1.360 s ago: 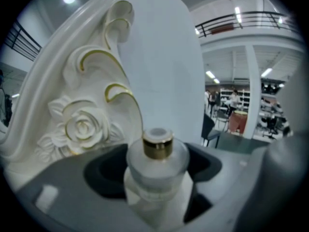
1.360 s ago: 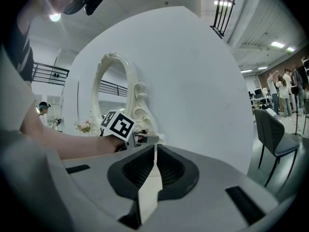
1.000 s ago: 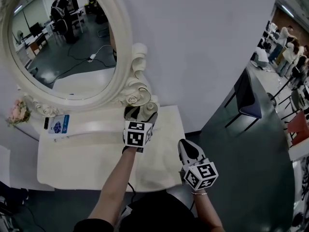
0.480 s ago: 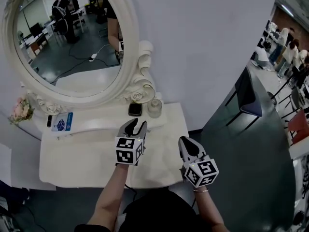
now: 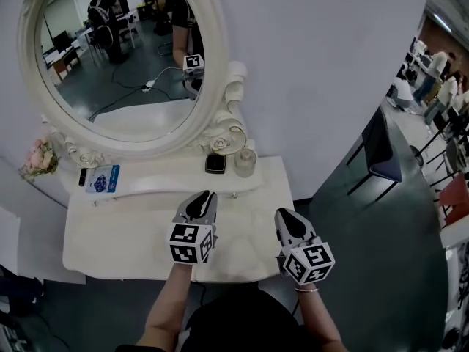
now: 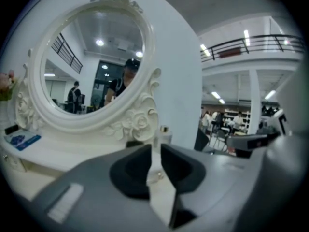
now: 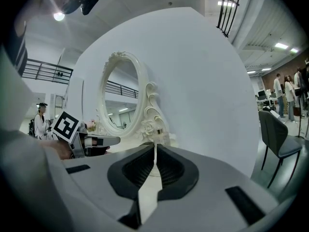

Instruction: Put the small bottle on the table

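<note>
Small bottle: upright on the raised back shelf of the table, near the foot of the mirror's carved frame. In the left gripper view only its gold cap and shoulder show above the jaw; in the right gripper view it is a small shape just past the jaw tips.
Black square thing: just beside the bottle, on its left; what it is cannot be made out.
Left gripper: over the middle of the tabletop, well short of the bottle. Its own view shows the jaws closing with a narrow gap left and nothing between them.
Right gripper: near the table's right front corner. Its own view shows the jaws clenched to a thin slit, grasping nothing.
Blue packet: flat on the shelf's left part; its print is too small to read.
Pink flowers: at the shelf's far left end, blurred.
Table front edge: partly covered by the person's forearms.
</note>
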Demonstrator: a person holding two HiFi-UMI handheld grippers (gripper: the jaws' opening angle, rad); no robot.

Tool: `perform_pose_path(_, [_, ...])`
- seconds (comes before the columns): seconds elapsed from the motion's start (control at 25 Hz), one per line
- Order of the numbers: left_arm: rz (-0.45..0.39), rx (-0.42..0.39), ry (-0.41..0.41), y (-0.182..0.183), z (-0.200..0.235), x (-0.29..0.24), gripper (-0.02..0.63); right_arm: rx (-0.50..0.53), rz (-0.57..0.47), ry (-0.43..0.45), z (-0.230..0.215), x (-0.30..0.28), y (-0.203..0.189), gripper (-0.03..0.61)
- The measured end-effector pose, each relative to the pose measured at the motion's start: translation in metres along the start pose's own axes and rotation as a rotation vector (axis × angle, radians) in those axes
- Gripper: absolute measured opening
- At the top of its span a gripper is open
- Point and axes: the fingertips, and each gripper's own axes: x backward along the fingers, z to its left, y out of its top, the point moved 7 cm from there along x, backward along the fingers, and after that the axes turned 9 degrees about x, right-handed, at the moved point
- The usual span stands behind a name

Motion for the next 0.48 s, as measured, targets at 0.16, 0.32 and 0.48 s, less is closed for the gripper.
perform_pose_path(0.16, [-0.006, -0.008, 0.0, 0.0, -0.001, 0.012, 0.041, 0.004, -0.006, 0.007, 0.006, 0.001, 0.001, 0.005])
perform_pose_path(0.32, [-0.007, -0.001, 0.002, -0.005, -0.001, 0.023, 0.015, 0.008, -0.01, 0.009, 0.011, 0.004, 0.002, 0.005])
perform_pose_path(0.48, [0.001, -0.004, 0.009, -0.009, -0.001, 0.032, 0.008, 0.019, -0.018, 0.005, 0.016, 0.009, 0.005, 0.005])
